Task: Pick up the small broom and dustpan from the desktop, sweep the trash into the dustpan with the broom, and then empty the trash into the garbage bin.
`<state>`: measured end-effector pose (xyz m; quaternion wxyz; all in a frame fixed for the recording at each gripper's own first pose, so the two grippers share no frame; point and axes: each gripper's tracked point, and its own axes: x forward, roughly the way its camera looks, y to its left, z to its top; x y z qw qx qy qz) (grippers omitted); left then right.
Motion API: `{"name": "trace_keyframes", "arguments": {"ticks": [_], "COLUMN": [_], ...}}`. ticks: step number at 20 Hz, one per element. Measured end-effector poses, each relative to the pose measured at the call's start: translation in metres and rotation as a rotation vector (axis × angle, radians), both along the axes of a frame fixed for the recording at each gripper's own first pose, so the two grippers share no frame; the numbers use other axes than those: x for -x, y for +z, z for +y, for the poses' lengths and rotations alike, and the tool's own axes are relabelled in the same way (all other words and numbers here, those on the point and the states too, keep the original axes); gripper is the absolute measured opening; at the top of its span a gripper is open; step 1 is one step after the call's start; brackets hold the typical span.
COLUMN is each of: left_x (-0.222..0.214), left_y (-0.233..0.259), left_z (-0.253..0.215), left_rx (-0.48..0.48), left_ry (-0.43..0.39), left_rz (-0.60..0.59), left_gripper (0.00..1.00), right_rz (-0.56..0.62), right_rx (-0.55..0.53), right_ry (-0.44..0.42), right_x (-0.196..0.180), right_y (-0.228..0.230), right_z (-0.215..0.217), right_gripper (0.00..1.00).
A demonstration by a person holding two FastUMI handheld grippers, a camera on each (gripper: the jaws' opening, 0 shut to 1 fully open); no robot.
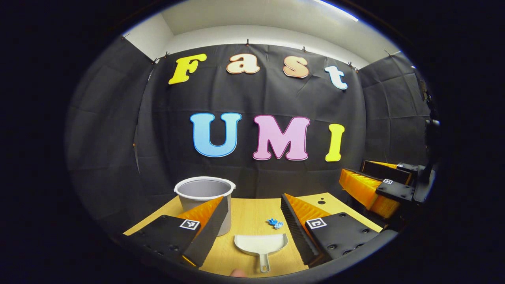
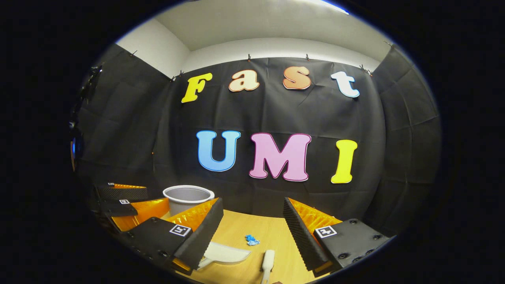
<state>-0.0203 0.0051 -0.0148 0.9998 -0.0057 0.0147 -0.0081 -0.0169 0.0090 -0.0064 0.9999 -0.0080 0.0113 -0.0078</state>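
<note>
A white dustpan lies flat on the wooden desktop, its handle toward me, just below and between the fingers of my left gripper, which is open and holds nothing. A small crumpled blue piece of trash sits just beyond the pan's right corner. In the right gripper view the dustpan is partly hidden behind one finger, the blue trash lies ahead, and a white handle, apparently the broom's, lies near the bottom edge. My right gripper hovers open above them.
A grey round garbage bin stands at the desk's far left, seen again as the bin in the right gripper view. The other gripper hangs off the desk's right side. The black cloth wall closes the back.
</note>
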Motion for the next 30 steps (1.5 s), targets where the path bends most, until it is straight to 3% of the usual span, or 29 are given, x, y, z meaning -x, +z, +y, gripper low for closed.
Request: {"name": "trace_keyframes", "arguments": {"ticks": [4,7,12,16,22,27,30], "left_x": [0.013,0.022,0.014,-0.008,-0.04,-0.046,-0.042], "left_y": [-0.008,-0.016,-0.021,-0.034,-0.104,-0.202,-0.235], "left_z": [0.014,0.037,0.025,0.006,-0.017,-0.03,-0.036], "left_rx": [0.004,-0.016,0.0,-0.049,-0.037,-0.003,0.009], "left_ry": [-0.01,0.035,-0.007,-0.031,-0.043,-0.056,-0.072], "left_rz": [0.009,0.02,0.043,0.095,0.3,0.657,0.802], "left_gripper": [0.8,0.8,0.8,0.8,0.8,0.82,0.83], "right_rz": [0.007,0.001,-0.025,-0.016,0.031,0.058,0.102], "right_rx": [0.026,0.06,0.053,0.086,0.059,0.05,0.022], "right_ry": [-0.025,-0.08,-0.095,-0.086,-0.052,-0.046,-0.057], "right_x": [0.004,0.007,0.002,-0.012,-0.032,-0.044,-0.043], "right_y": [-0.002,0.003,0.011,0.006,-0.019,-0.037,-0.06], "right_z": [0.011,0.013,0.011,-0.009,-0.033,-0.06,-0.078], "right_gripper": [0.98,0.98,0.94,0.98,0.98,0.98,0.97]}}
